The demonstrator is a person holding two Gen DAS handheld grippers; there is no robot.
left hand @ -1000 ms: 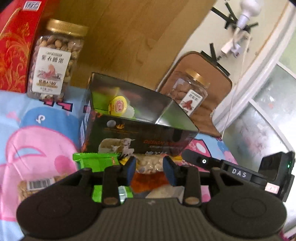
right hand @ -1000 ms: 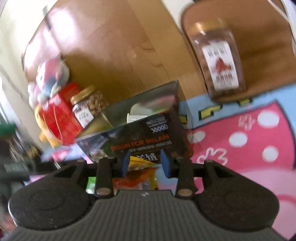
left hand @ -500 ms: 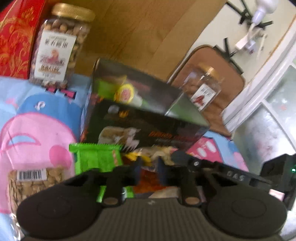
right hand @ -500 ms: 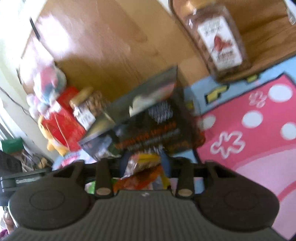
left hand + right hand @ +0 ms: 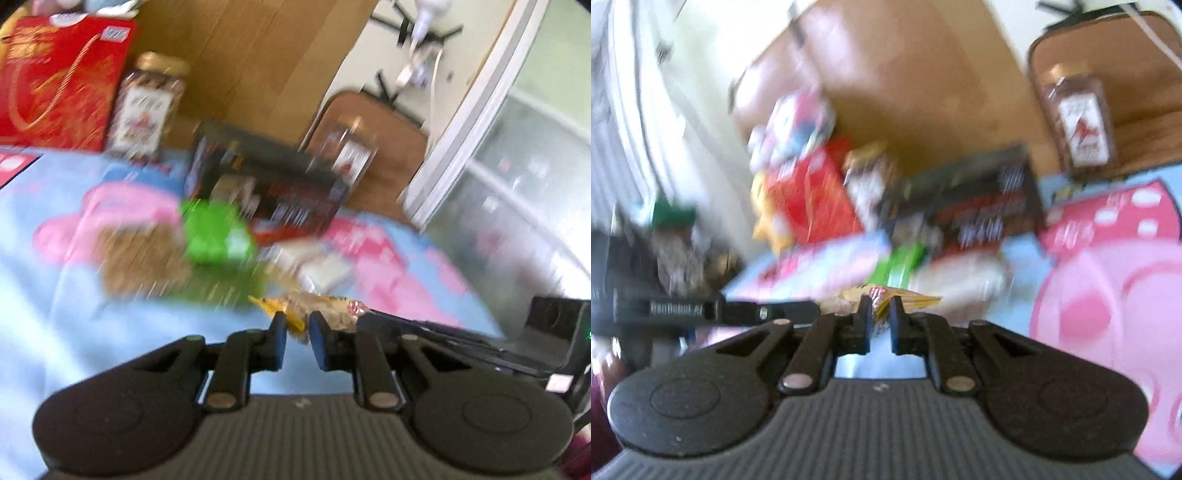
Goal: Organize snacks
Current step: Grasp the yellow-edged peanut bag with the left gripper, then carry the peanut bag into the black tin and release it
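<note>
A small yellow and clear snack packet (image 5: 317,304) hangs between my two grippers, above the pink and blue cartoon blanket (image 5: 74,314). My left gripper (image 5: 297,321) pinches one end of it, and its jaws are opening slightly. My right gripper (image 5: 881,306) grips the other end of the packet (image 5: 916,297), its jaws still closing. The open black box (image 5: 280,184) stands farther back on the blanket, seen also in the right wrist view (image 5: 979,199). Both views are blurred by motion.
A green packet (image 5: 214,232) and a bag of nuts (image 5: 144,254) lie before the box. A nut jar (image 5: 147,107) and a red gift bag (image 5: 55,85) stand at the back left. Another jar (image 5: 1082,125) sits on a brown seat.
Both grippers have shut on the snack packet and drawn back from the box, which now looks smaller and farther away. The packet has come off the pile with them.
</note>
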